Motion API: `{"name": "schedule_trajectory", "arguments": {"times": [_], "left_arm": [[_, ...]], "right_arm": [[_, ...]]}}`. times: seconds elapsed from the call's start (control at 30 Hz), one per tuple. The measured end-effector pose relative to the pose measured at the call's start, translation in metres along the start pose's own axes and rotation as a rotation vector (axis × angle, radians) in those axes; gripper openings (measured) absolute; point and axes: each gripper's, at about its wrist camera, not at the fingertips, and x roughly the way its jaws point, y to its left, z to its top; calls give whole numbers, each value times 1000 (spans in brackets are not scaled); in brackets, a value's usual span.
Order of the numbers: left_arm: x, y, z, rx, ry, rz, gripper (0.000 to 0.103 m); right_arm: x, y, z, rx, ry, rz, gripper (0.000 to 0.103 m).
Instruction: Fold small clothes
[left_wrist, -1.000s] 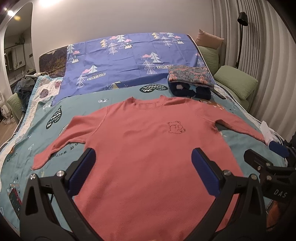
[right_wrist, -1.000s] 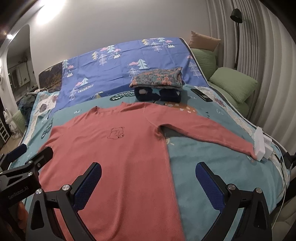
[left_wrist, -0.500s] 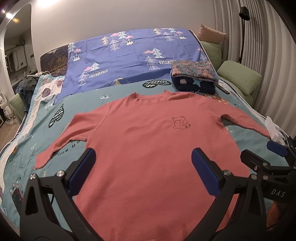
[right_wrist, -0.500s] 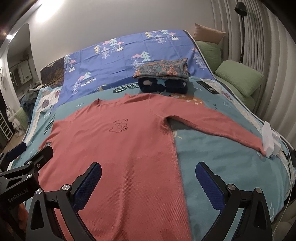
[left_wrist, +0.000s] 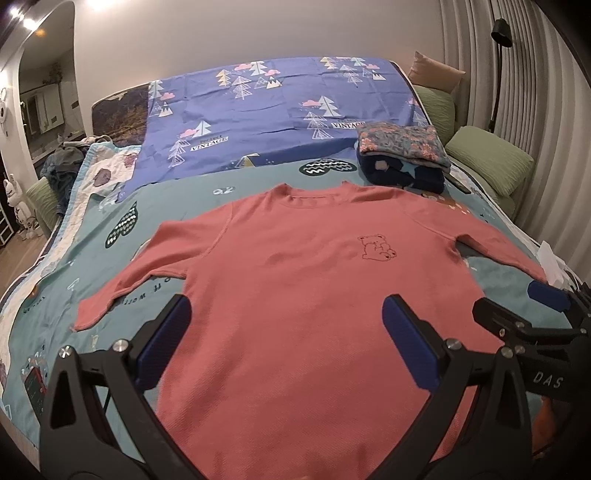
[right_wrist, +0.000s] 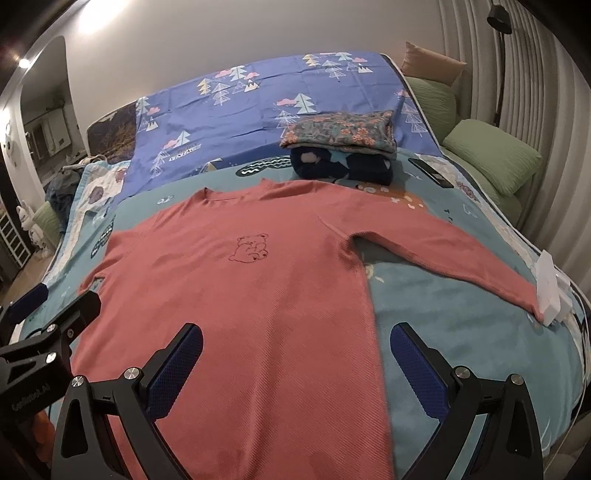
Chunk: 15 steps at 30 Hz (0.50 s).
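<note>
**Red shirt lies flat, ready for its first fold**

The red shirt (left_wrist: 303, 295) lies spread out, front up, on the bed (right_wrist: 461, 332). A little bear drawing (right_wrist: 249, 248) is on its chest. Both sleeves stick out to the sides. The neck is at the far end and the bottom hem is near the cameras.

The left tongs (left_wrist: 286, 332) are wide open and hold nothing. They hang over the lower part of the shirt. The right tongs (right_wrist: 295, 363) are wide open and empty too. They hang over the shirt's right side edge, with one finger above the cloth and one above the blanket.

I think the next step is to fold a sleeve in. To do it well, grab the sleeve close to its end, pinch only the sleeve and not the blanket under it, lift it a little, and lay it flat across the chest. Go slowly so the body does not bunch up. The right sleeve tip (right_wrist: 528, 299) touches a white box (right_wrist: 552, 291) at the bed's edge, so pull gently there.

The bed has a teal blanket with pictures and a blue sheet with trees (left_wrist: 266, 110) behind it. A pile of folded clothes (right_wrist: 343, 147) sits past the neck of the shirt. Green pillows (left_wrist: 491, 158) lie on the right. The room is dim, with a lamp (left_wrist: 502, 29) by a ribbed wall.
</note>
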Motion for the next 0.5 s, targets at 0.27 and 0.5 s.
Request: {"name": "schedule_trajectory", "arguments": {"times": [0.27,0.5], "left_arm": [[0,23,-3,-40,-4,31,103],[2,37,-5,-60,11,34,103]], "right_arm": [[5,26,7,-43,9,14,103],[8,46,7,-80,19,19,103]]}}
